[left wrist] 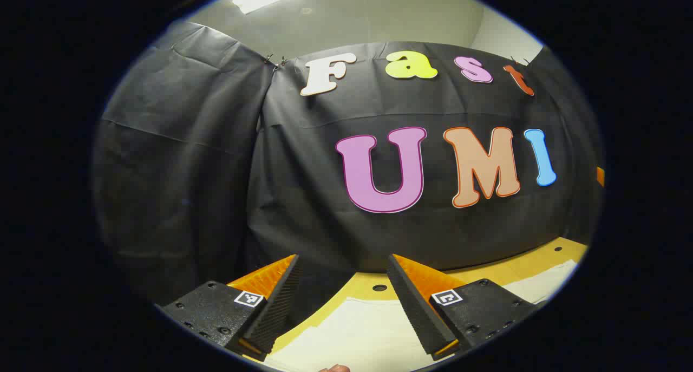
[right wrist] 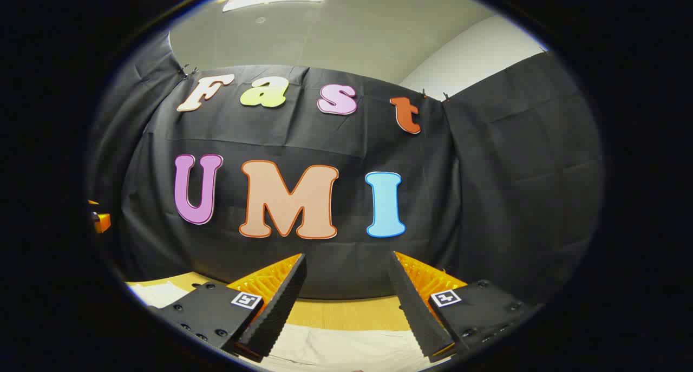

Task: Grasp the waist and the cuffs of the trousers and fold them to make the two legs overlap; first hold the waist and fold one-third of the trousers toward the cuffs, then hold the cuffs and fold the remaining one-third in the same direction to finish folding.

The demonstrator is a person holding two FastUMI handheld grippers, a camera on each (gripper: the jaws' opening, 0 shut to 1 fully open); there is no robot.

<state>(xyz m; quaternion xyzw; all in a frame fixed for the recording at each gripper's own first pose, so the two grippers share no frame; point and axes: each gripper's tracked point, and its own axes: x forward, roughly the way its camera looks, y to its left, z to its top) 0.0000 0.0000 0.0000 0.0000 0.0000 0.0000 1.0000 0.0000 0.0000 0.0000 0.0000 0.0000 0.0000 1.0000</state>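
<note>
The left claw [left wrist: 341, 301] is seen in the left gripper view with its two fingers [left wrist: 279, 301] spread apart and nothing held between them; it is raised above the surface [left wrist: 533, 261] and aimed at the cloth wall [left wrist: 303, 198]. Below and between the fingers the pale trousers [left wrist: 357, 334] are laid flat on the surface, and a further pale stretch of the same cloth, as far as can be told, is seen at the right edge [left wrist: 544, 282]. Which end of the garment lies nearest cannot be told. Small round holes [left wrist: 379, 288] are seen in the yellow surface just beyond the trousers. A fingertip [left wrist: 335, 368] of the person is caught at the bottom edge of this view. In the right gripper view the right claw [right wrist: 346, 301] is likewise held with its fingers [right wrist: 281, 307] apart and empty, above the surface [right wrist: 346, 312] and facing the wall [right wrist: 514, 198]. The trousers [right wrist: 335, 350] are seen beneath it at the bottom of the view, with another pale patch at the left [right wrist: 157, 293]. Part of the other gripper [right wrist: 100, 220] is glimpsed at the far left edge. Nothing is seen between either claw and the trousers.
</note>
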